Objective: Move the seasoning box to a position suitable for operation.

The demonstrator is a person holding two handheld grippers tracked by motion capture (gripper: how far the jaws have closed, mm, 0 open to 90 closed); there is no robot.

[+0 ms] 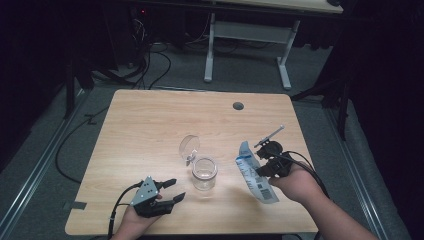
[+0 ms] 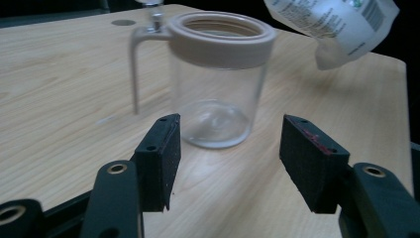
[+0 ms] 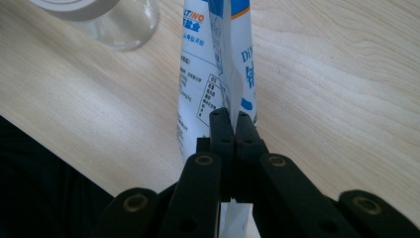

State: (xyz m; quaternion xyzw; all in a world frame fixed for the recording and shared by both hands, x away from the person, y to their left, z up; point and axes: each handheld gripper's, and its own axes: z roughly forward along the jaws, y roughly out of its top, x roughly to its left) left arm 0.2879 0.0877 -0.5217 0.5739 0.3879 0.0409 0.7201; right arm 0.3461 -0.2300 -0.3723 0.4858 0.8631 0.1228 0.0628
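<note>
A clear glass jar (image 1: 205, 173) with a pale rim and a hinged lid (image 1: 189, 146) swung open stands near the middle of the wooden table (image 1: 150, 125). In the left gripper view the jar (image 2: 218, 84) rises just beyond my two black pads (image 2: 163, 158), which stand wide apart with nothing between them. My left gripper (image 1: 172, 190) lies low at the front left, pointing toward the jar. My right gripper (image 1: 261, 171) is shut on a white and blue printed pouch (image 1: 255, 175), held up right of the jar. The right gripper view shows the pouch (image 3: 218, 64) pinched between the jaws.
A round cable hole (image 1: 238, 106) sits at the table's far side. Behind the table stands a white desk frame (image 1: 247, 45) with cables on the floor (image 1: 145, 65). Black cables trail from both grippers toward the front edge.
</note>
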